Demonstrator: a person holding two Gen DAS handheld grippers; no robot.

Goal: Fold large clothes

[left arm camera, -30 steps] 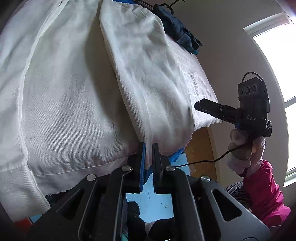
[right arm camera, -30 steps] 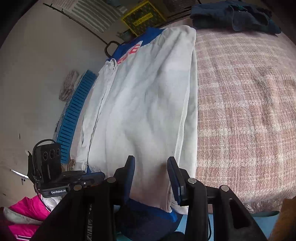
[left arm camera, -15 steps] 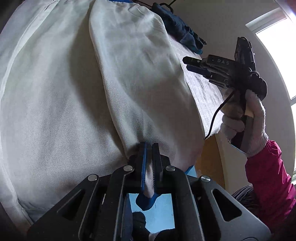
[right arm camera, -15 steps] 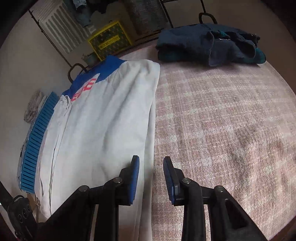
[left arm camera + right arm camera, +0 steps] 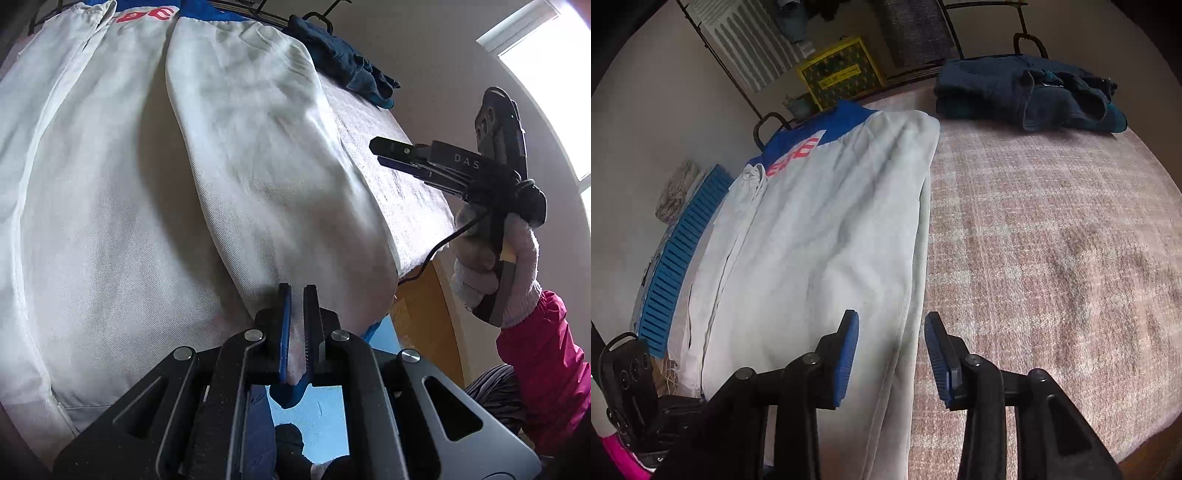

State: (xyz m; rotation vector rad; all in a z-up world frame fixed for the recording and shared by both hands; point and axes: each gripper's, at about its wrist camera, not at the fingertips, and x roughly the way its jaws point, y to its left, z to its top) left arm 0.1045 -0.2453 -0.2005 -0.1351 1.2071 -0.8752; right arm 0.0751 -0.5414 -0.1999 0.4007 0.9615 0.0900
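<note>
Two grippers, left gripper [image 5: 297, 295] pinching white jacket [image 5: 820, 240], right gripper [image 5: 892, 343] just widened, empty, navy clothes [image 5: 1027, 98] beyond

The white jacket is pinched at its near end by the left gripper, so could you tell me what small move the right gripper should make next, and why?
Probably lower the right gripper onto the white jacket's right edge and close. Its jaws, just opened, hang empty above that edge, while the left gripper holds the cuff end, so a second grip would let both lift the fold.

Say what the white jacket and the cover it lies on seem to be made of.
White jacket: matte woven cloth, probably cotton twill; fine diagonal ribs show in the weave up close, and it creases softly.
Pink cover: coarse, nubbly woven textile, perhaps wool or a blend; a faint check pattern and a rough, pebbled surface show.
</note>
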